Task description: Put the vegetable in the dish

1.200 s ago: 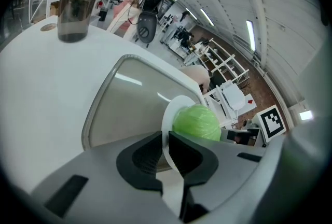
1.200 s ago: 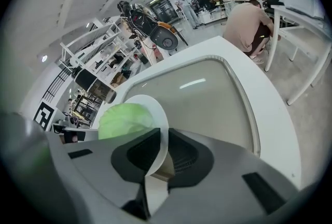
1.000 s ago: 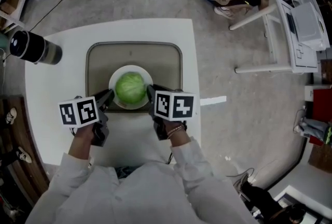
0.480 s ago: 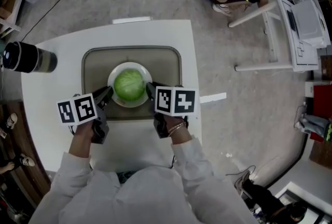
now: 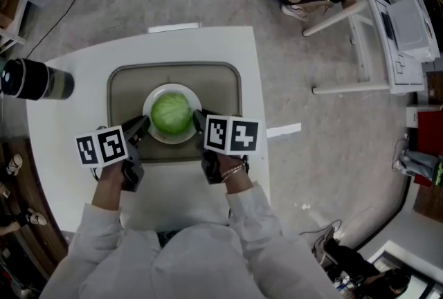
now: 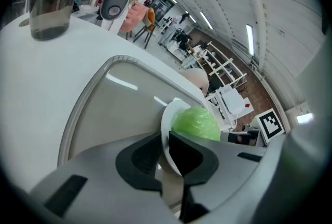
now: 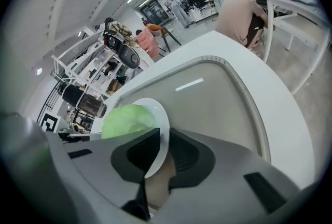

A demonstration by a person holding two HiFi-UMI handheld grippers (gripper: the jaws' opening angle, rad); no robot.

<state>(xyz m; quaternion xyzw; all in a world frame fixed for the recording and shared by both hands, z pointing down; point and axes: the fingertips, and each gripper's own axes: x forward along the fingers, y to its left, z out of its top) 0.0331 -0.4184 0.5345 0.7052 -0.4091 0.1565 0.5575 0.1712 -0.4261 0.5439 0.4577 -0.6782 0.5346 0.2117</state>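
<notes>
My left gripper (image 5: pixel 142 127), right gripper (image 5: pixel 198 122) each pinch round white ceramic plate (image 5: pixel 173 88) rim, opposite sides, probably balancing green cabbage head (image 5: pixel 171 115) on plate.

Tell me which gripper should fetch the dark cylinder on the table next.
Left. The dark cylinder sits at the left edge of the table, on the side of the left gripper. The right gripper is beyond the plate. Both clamp its rim, so release first.
</notes>
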